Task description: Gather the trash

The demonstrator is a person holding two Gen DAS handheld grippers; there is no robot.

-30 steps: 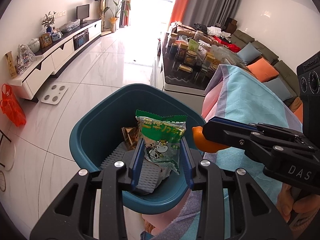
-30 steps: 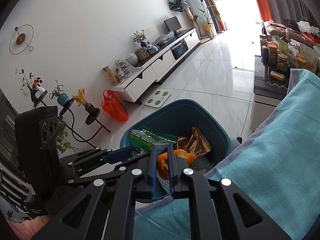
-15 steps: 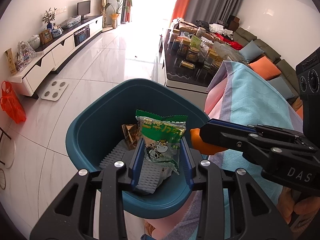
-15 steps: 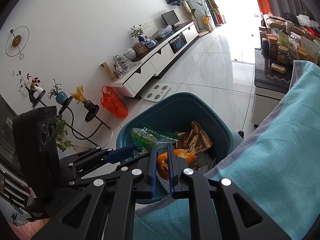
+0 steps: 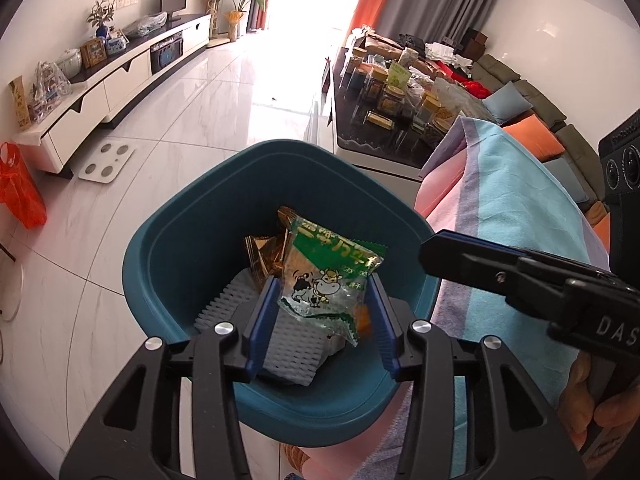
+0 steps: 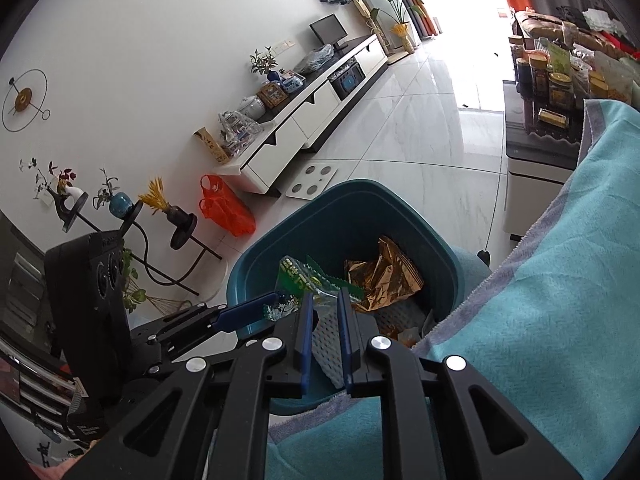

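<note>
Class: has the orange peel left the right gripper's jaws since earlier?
Yes. The right gripper, jaws just opening, is empty; the orange peel lies in the blue bin.

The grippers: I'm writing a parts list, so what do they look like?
Both the left gripper and the right gripper are matte black linkage frames with cut-out openings, silver round pivot bolts and blue ribbed fingers. The right one's side carries white letters "DAS". Each has a black boxy camera housing with round lenses.
</note>
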